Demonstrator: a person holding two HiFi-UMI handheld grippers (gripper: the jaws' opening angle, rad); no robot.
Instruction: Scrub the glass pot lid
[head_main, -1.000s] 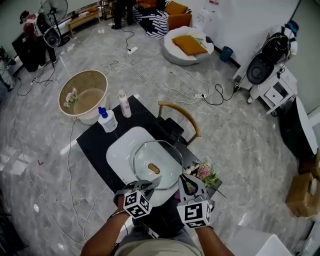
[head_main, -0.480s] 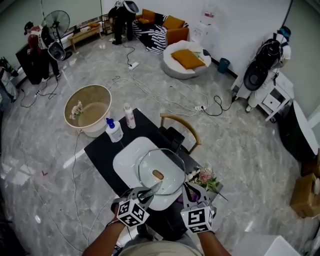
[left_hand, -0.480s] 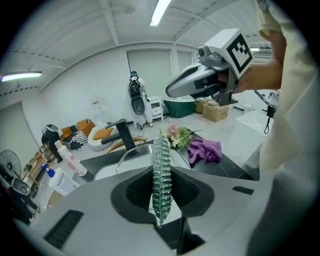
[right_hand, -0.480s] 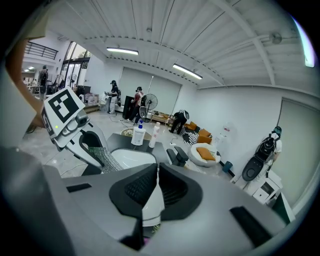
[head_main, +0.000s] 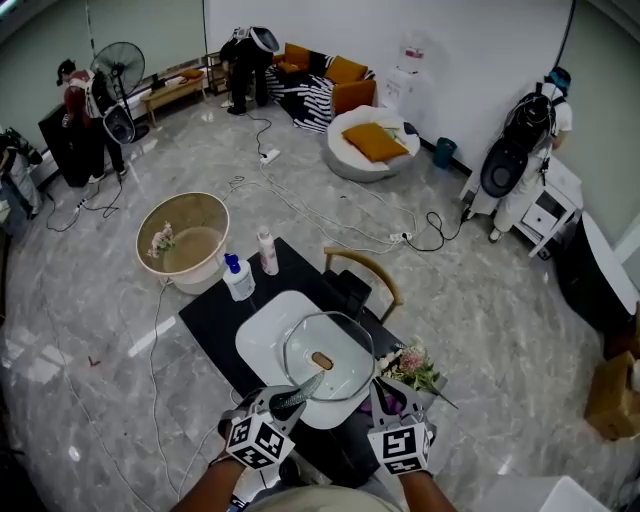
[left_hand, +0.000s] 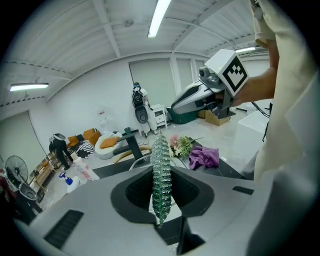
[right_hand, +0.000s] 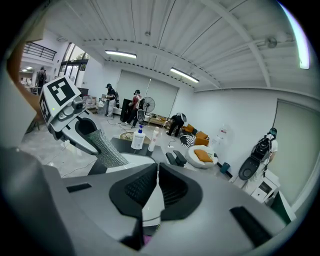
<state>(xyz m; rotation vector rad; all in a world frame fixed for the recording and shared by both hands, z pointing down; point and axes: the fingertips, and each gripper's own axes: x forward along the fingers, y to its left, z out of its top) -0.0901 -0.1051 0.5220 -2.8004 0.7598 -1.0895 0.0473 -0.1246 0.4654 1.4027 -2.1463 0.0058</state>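
The left gripper (left_hand: 161, 192) is clamped on a silvery steel scrubber (left_hand: 161, 165), which is squeezed into a flat, upright strip between the jaws and sticks out past their tips. The right gripper (right_hand: 157, 187) has its jaws drawn in to a thin slit with nothing caught between them. Both are held side by side at the near edge of the white basin (head_main: 262, 335), the left one angled in toward it. The scrubber's tip reaches over the near rim of the glass lid (head_main: 345, 345); whether it touches the glass cannot be told. The lid lies flat in the right half of the basin, with its brown knob (head_main: 321, 360) facing up. The basin rests on a black table (head_main: 215, 315). Just right of the basin lie some pink flowers (head_main: 412, 365), and nearer the right gripper is a purple cloth (left_hand: 204, 156). Beyond the basin's far left corner stand a pump bottle (head_main: 238, 280) and a slim pink-capped bottle (head_main: 267, 252). Behind the basin is a chair (head_main: 365, 265), and farther off to the left a beige tub (head_main: 195, 245) sits on the floor.
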